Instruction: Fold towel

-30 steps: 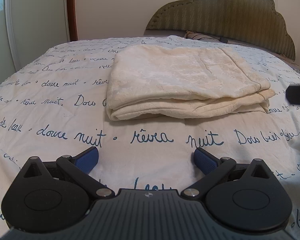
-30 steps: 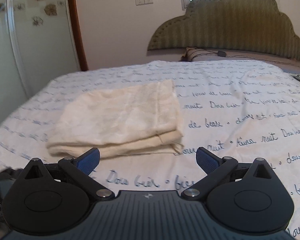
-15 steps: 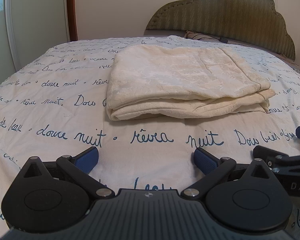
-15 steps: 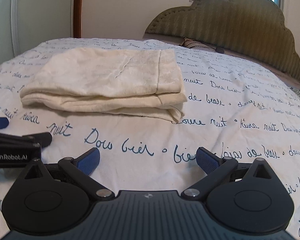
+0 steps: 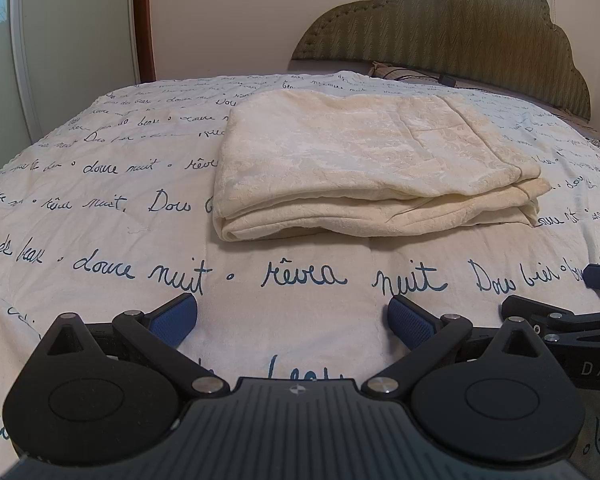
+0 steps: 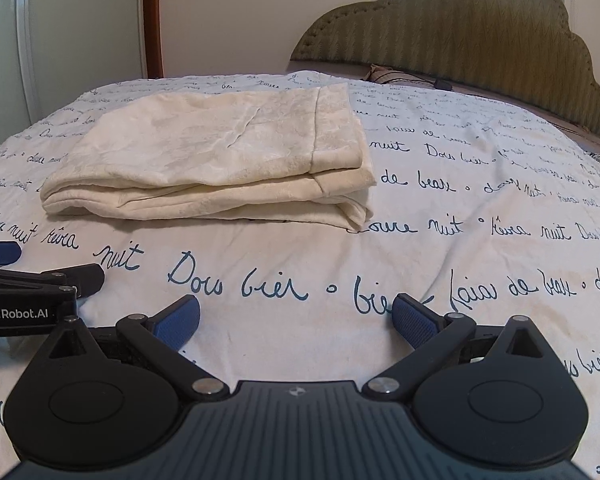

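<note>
The bed [image 5: 100,216], spread with a white cover printed in blue script, fills both views, and behind it stands the padded green headboard [image 5: 460,28]. On the cover, ahead of both tools, the cream towel [image 5: 364,168] lies already folded into a thick rectangle of several layers, its rounded fold to the left and its looser stacked edges bunched at the right corner. The left claw [image 5: 292,318] sits low over the cover just short of the towel's near edge, spread wide with nothing between its blue pads; the right claw [image 6: 296,320] is likewise wide apart and empty, near the towel's right corner, and each tool shows at the margin of the other's view. If another fold is wanted, I judge the chief risk to be pinching only the top layer at that uneven right corner, so the stack slides apart, or snagging the soft bed cover along with the towel because the pads ride so close to it. The towel's far edge and its underside are hidden, the layer count is hard to read, and the person's hands are out of view.
</note>
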The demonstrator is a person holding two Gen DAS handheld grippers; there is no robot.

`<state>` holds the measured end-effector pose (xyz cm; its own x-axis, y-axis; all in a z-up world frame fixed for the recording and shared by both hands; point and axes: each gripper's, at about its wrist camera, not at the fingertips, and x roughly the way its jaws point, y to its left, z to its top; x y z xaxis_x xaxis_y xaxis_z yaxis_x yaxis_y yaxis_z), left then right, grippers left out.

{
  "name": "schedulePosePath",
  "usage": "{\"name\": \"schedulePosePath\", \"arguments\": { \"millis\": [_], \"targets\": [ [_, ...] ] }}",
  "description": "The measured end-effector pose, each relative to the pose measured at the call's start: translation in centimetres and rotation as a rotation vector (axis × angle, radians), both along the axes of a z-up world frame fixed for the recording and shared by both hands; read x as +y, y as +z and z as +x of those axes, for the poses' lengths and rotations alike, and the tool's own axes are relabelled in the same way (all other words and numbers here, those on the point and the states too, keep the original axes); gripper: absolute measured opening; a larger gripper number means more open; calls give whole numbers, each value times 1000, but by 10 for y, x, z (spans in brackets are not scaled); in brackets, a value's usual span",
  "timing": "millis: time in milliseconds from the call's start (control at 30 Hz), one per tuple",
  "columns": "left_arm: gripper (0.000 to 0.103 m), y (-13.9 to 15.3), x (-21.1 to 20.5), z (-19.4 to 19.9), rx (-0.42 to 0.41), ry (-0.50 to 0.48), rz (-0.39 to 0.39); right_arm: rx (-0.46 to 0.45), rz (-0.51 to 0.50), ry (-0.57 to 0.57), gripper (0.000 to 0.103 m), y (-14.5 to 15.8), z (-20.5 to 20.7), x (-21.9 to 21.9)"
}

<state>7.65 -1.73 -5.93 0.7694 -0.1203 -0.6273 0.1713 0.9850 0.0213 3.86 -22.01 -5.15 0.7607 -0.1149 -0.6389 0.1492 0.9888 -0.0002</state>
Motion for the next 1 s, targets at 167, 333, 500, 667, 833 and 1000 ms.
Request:
{"name": "schedulePosePath", "arguments": {
  "millis": [167, 333, 500, 667, 833, 1000],
  "targets": [
    [103, 0, 0, 0, 0, 0, 0, 2, 7, 3, 103, -1, 1, -1],
    [103, 0, 0, 0, 0, -1, 0, 1, 6, 6, 103, -2, 1, 0],
    [103, 0, 0, 0, 0, -1, 0, -2, 13, 7, 103, -1, 0, 0],
    [103, 0, 0, 0, 0, -1, 0, -4, 15, 7, 103, -2, 0, -1],
    [103, 0, 0, 0, 0, -1, 0, -3, 6, 8, 103, -2, 0, 0],
    [103, 0, 0, 0, 0, -1, 0, 2, 5, 9, 103, -2, 1, 0]
  ]
}}
